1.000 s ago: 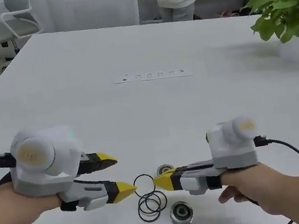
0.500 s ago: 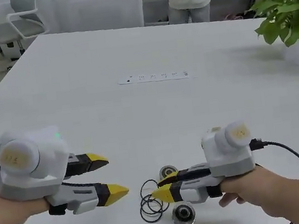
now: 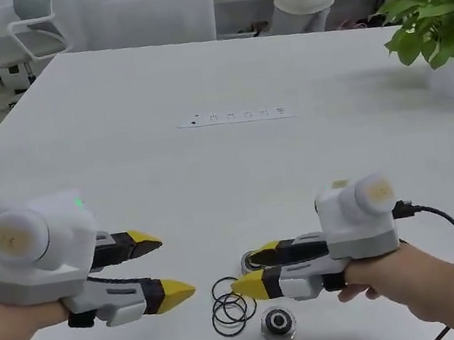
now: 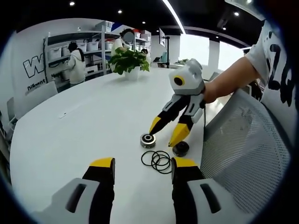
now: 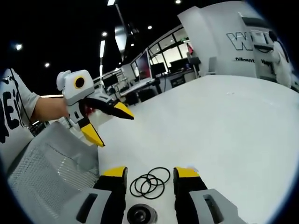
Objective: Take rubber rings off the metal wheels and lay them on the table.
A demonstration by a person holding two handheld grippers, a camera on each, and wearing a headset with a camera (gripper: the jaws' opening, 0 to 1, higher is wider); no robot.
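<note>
Several thin black rubber rings (image 3: 230, 306) lie overlapping on the white table (image 3: 228, 178). A metal wheel (image 3: 277, 323) sits just right of them near the table's front edge. A second wheel (image 4: 148, 140) lies behind the rings, under the upper jaw of my right gripper (image 3: 248, 271). That gripper is open and empty, its tips just right of the rings. My left gripper (image 3: 163, 267) is open and empty a short way left of the rings. The right gripper view looks down on the rings (image 5: 150, 183) between its jaws, with the near wheel (image 5: 141, 214) below.
A white strip with small marks (image 3: 237, 116) lies mid-table. A potted plant (image 3: 431, 12) stands at the back right. Chairs and a person are beyond the far edge. A grey mesh chair back (image 4: 243, 140) is close behind me.
My right gripper's jaws stand wider apart than a second ago, the upper one now over the far wheel. The left gripper has drifted slightly left. Rings and wheels lie as before.
</note>
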